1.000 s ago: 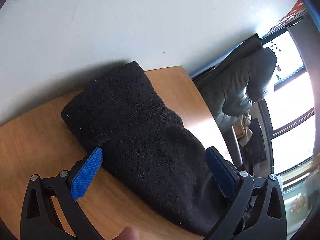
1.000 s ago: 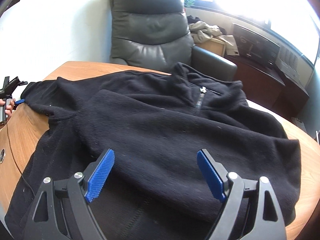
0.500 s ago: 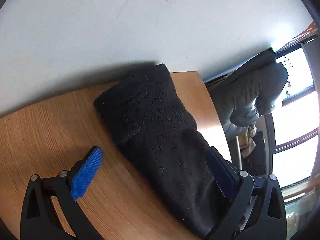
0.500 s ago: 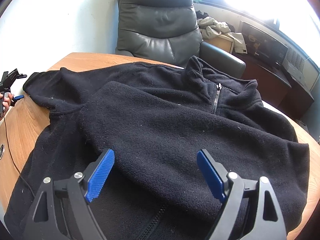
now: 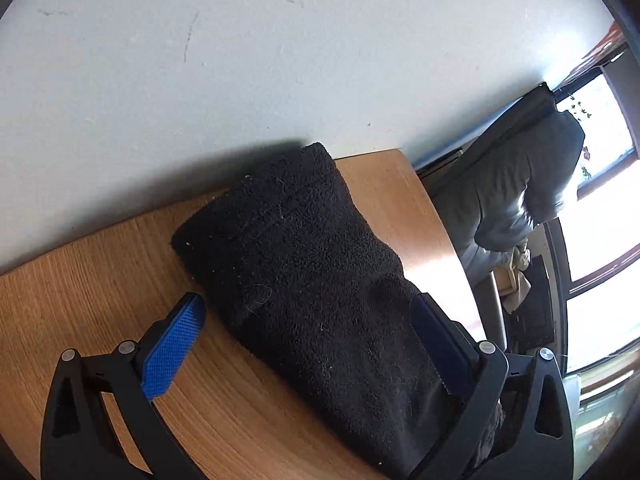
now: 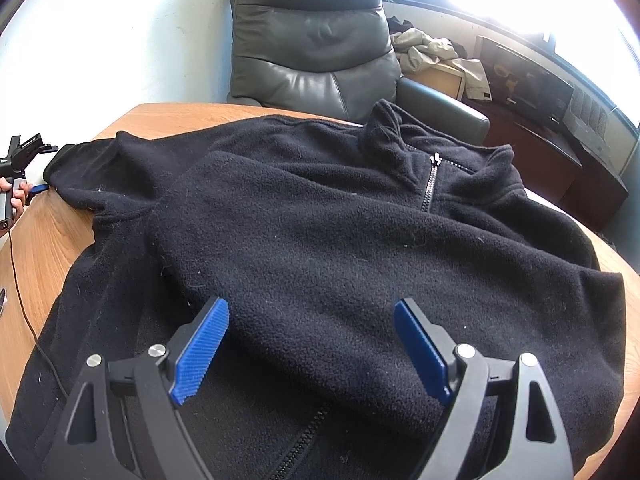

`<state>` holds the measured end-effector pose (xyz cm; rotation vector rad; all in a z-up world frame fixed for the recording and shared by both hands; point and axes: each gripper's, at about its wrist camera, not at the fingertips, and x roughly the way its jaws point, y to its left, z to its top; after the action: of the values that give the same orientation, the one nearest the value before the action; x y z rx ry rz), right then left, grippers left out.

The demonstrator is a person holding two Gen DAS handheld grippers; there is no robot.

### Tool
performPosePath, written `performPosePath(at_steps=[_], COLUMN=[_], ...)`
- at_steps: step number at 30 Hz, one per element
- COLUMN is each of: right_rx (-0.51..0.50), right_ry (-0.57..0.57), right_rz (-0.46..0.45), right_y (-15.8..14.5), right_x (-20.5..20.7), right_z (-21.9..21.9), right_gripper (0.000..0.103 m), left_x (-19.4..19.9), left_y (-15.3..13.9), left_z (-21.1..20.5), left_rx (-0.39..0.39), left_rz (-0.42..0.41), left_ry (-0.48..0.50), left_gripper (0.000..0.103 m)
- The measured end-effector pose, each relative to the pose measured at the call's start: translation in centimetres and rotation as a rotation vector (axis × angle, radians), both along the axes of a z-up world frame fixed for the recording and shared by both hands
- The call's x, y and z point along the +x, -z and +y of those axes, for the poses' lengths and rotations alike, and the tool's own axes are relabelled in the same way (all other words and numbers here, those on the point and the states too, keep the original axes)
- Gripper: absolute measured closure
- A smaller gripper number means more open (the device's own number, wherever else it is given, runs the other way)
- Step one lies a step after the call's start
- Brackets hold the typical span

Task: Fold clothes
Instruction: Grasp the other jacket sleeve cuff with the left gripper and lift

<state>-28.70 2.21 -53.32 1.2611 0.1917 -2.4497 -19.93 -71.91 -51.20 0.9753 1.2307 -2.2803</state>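
Note:
A black fleece zip jacket (image 6: 340, 240) lies spread on the wooden table (image 6: 52, 240), collar toward the chair, one sleeve folded across its front. Its other sleeve (image 5: 304, 264) stretches out to the table's left end near the wall. My left gripper (image 5: 308, 316) is open, its blue pads either side of that sleeve near the cuff, not closed on it. It also shows small in the right wrist view (image 6: 24, 184). My right gripper (image 6: 312, 332) is open and empty, hovering just above the folded sleeve on the jacket's front.
A grey leather office chair (image 6: 312, 48) stands behind the table. A white wall (image 5: 240, 60) runs close behind the table's left end. A thin black cable (image 6: 24, 312) crosses the table's left side. A dark cabinet (image 6: 560, 128) with clutter is at the back right.
The left gripper has shifted right, so the sleeve now sits between its pads again. The right gripper has moved forward over the jacket toward the collar. Both stay open.

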Motion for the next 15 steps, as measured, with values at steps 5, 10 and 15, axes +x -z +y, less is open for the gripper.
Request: performPosePath(at_steps=[5, 10, 15], right_rx=[0.002, 0.004, 0.004], right_ry=[-0.005, -0.007, -0.002], right_rz=[-0.002, 0.0, -0.004], right_y=[0.2, 0.3, 0.6], right_x=[0.4, 0.6, 0.9], right_z=[0.0, 0.2, 0.4], right_gripper=[0.014, 0.014, 0.014], left_x=[1.9, 3.8, 5.1], left_y=[-0.1, 0.1, 0.5], left_z=[-1.1, -2.4, -3.5], left_rx=[-0.005, 0.02, 0.069], left_rz=[-0.008, -0.001, 0.028], left_ry=[-0.045, -0.067, -0.055], left_gripper=[0.05, 0.074, 0.092])
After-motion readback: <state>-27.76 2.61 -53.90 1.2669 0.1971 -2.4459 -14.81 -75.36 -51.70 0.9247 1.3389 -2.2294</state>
